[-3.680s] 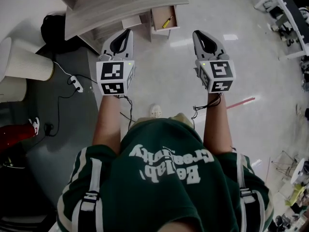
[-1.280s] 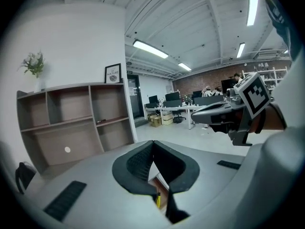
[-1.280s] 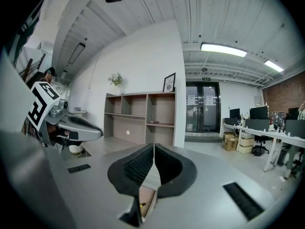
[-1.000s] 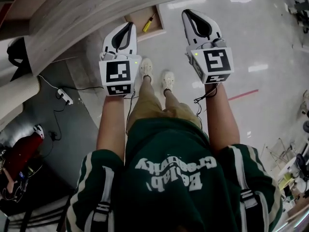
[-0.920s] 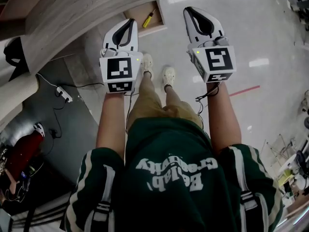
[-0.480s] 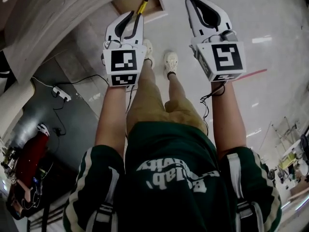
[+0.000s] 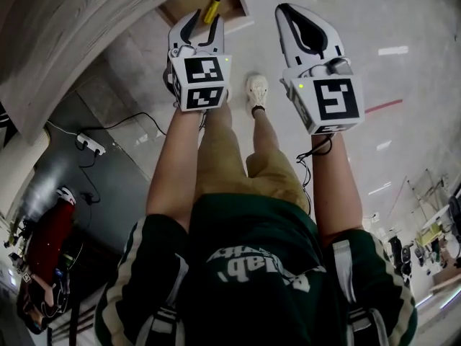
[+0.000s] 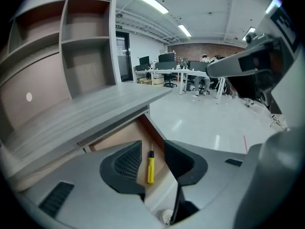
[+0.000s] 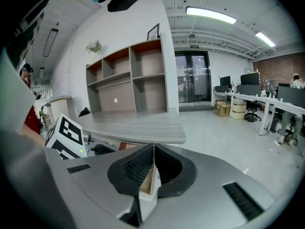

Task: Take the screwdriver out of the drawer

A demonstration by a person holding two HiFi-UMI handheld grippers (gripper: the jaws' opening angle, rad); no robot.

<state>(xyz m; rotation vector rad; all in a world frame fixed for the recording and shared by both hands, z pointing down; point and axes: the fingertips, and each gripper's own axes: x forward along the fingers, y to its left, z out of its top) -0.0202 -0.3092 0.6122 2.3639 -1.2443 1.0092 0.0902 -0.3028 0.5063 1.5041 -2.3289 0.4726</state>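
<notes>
A yellow-handled screwdriver (image 7: 211,7) lies in the open wooden drawer (image 7: 186,7) under the grey desk top (image 7: 86,42). My left gripper (image 7: 204,21) hangs just short of it, jaws opening. In the left gripper view the screwdriver (image 8: 150,168) shows through the gap of the left gripper (image 8: 153,148), lying on the drawer floor (image 8: 121,140) beyond the pads, untouched. My right gripper (image 7: 286,11) is to the right of the drawer, over the floor. In the right gripper view the right gripper (image 9: 153,148) is shut with nothing held.
A shelf unit (image 8: 71,46) stands on the desk (image 8: 86,113). The person's shoes (image 7: 257,92) stand on the glossy floor below the grippers. A power strip (image 7: 86,144) with cables lies on the dark mat at the left. Office desks (image 8: 190,75) stand far off.
Both grippers have sunk towards the drawer. The left gripper has come close to the screwdriver and its jaws have gone from shut to open. The right jaws stayed shut.
</notes>
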